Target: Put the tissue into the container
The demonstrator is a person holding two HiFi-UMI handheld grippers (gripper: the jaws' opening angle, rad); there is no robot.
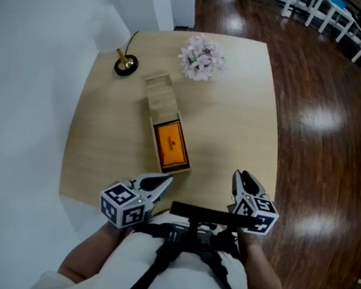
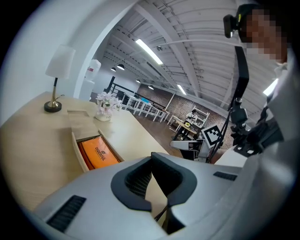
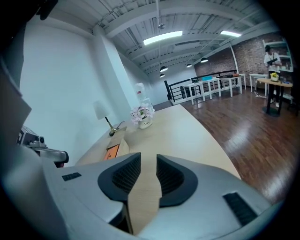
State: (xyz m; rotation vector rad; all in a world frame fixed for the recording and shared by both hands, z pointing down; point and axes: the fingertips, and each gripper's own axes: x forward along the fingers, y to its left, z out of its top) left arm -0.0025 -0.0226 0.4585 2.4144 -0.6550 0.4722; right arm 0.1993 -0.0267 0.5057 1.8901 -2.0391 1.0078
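A long wooden container (image 1: 161, 101) lies in the middle of the table, its sliding lid (image 1: 159, 88) pushed toward the far end. An orange tissue pack (image 1: 171, 144) lies inside its open near half, also seen in the left gripper view as the orange pack (image 2: 97, 153) and small in the right gripper view (image 3: 111, 152). My left gripper (image 1: 165, 182) hovers at the near table edge, just short of the box, with its jaws together and empty (image 2: 151, 158). My right gripper (image 1: 241, 177) is to the box's right, jaws a narrow gap apart (image 3: 148, 164), nothing between them.
A brass-based lamp (image 1: 125, 62) stands at the far left of the table (image 1: 235, 114), and a pot of pale flowers (image 1: 201, 57) at the far middle. A white wall is at the left, dark wooden floor (image 1: 322, 136) at the right. My chest harness hides the near edge.
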